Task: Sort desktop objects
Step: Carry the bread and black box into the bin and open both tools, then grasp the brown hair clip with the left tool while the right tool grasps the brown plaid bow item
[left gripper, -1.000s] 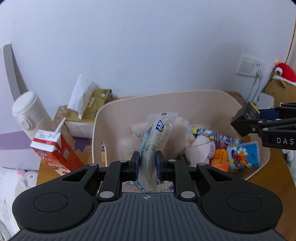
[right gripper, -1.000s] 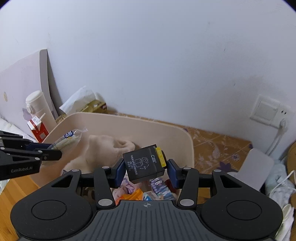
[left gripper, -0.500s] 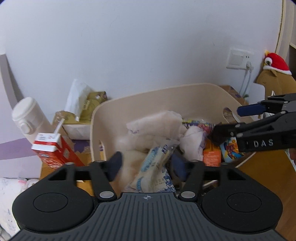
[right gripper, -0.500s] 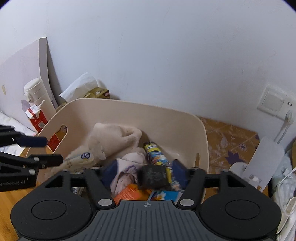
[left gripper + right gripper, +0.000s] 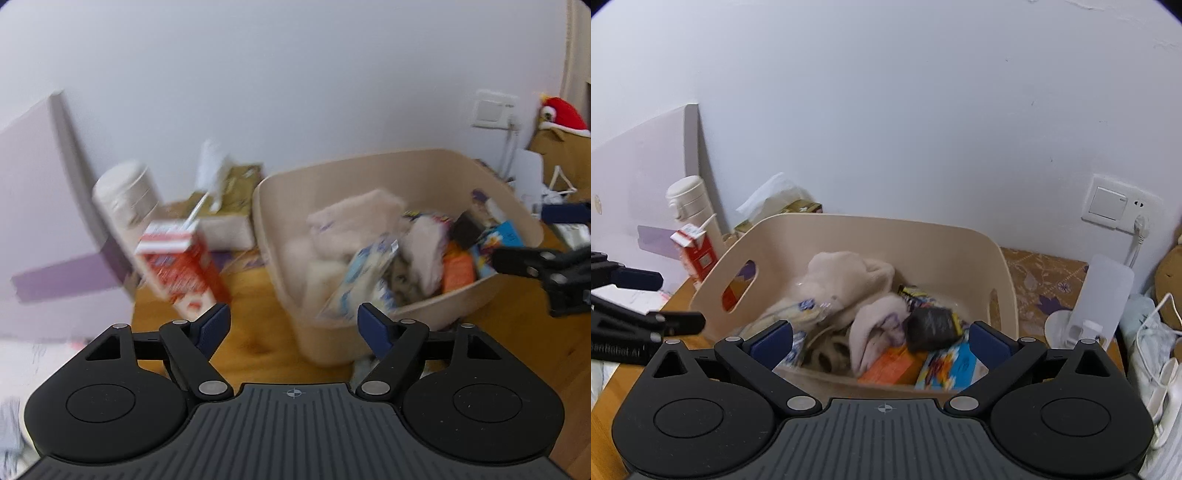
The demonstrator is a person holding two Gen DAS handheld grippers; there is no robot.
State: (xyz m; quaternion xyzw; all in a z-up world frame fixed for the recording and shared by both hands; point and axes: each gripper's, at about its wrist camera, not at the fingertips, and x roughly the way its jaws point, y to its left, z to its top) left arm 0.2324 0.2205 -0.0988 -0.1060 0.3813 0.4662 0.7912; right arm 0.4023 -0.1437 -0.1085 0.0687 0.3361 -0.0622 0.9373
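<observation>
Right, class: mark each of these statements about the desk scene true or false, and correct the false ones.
1. The right gripper is clamped on the small black box. False: its jaws stand wide open, and the box lies in the beige bin.
2. The left gripper is open and holds nothing. True.
3. The red and white drink carton stands inside the bin. False: it stands on the desk outside it, beside the white thermos.
4. A cream cloth lies in the bin. True.
5. A plug sits in the wall socket. True.
</observation>
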